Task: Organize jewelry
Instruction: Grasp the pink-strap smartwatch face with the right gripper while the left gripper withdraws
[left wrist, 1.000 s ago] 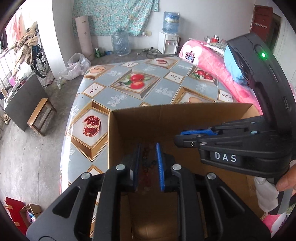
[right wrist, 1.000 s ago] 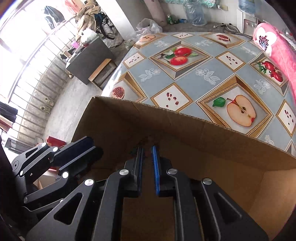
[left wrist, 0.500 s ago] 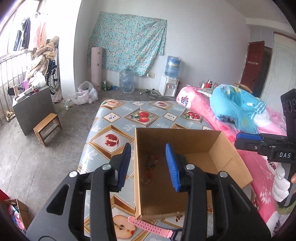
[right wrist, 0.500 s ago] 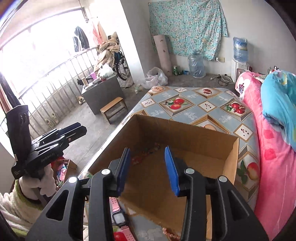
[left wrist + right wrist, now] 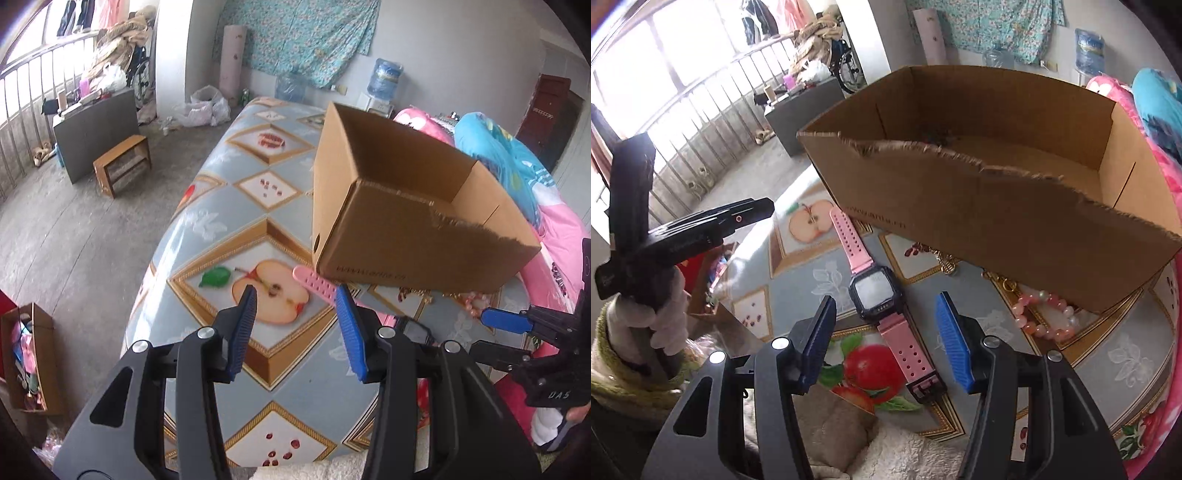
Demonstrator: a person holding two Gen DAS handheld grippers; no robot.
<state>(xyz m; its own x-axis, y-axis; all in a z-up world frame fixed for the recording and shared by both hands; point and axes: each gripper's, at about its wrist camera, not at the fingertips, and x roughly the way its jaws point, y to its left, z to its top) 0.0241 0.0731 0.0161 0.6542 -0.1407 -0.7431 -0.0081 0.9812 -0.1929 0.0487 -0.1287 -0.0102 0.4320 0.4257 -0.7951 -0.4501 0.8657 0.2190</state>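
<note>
A: Nearest in the right wrist view: right gripper, jaws spread and just widened further, blue pads bare, nothing pinched.

B: Between and just beyond the pads?

A: Pink-strapped digital watch flat on the fruit-print tablecloth; black square case face up, buckle end nearest, perforated strap end running away towards the box. No contact with either pad.

B: To the right of the watch?

A: Pink-and-white bead bracelet, partly tucked under the near bottom edge of the cardboard box. Beside it, gold-coloured chain pieces at the foot of the same wall; exact kind too small to tell.

B: The box itself?

A: Open-topped, near wall with a ragged torn rim. Small dark cluster on the floor against the far wall, too dim to identify.

B: Left wrist view, again near to far?

A: Left gripper, jaws likewise spread and just opened a little more, empty, above a halved-apple panel of the cloth. Only the tip of the pink strap and a corner of the black case visible past the right pad. Further right, fingers of the other tool, one blue pad showing, apart.

B: Beyond?

A: Box on the cloth behind the strap tip. Pink bedding at right; low wooden stool on the concrete floor at left; water dispenser bottle and floral hanging cloth against the back wall.
</note>
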